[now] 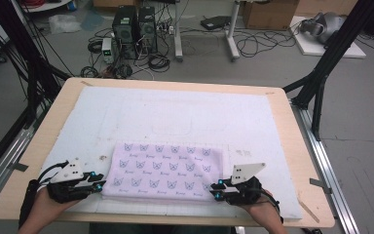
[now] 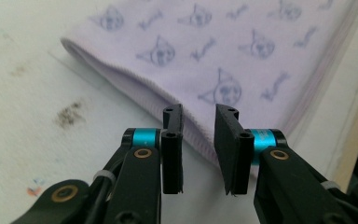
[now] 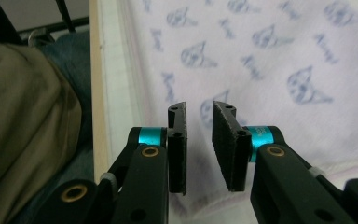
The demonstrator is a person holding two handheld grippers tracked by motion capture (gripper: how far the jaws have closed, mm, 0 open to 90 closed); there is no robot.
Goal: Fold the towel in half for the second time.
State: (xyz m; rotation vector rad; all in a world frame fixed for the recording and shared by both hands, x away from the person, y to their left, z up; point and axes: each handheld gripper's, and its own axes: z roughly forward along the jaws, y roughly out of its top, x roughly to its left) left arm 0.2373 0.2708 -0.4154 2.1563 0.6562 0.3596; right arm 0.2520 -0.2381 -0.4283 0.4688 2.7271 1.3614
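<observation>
A folded pale lilac towel [image 1: 163,170] printed with small cat faces lies flat on the white mat near the table's front edge. My left gripper [image 1: 100,181] rests at the towel's near left corner. In the left gripper view its jaws [image 2: 199,112] stand a little apart, with the towel's folded edge [image 2: 135,86] just beyond the tips and nothing pinched. My right gripper [image 1: 215,190] sits at the near right corner. Its jaws [image 3: 199,107] also show a narrow gap, hovering over the towel [image 3: 270,56] close to its hem, gripping nothing.
A white foam mat [image 1: 175,112] covers most of the wooden table [image 1: 44,141]; it carries dark smudges [image 2: 67,114] left of the towel. The table's front edge [image 3: 95,93] and the person's clothing [image 3: 23,116] lie beside the right gripper. Computers and cables [image 1: 134,29] stand on the floor behind.
</observation>
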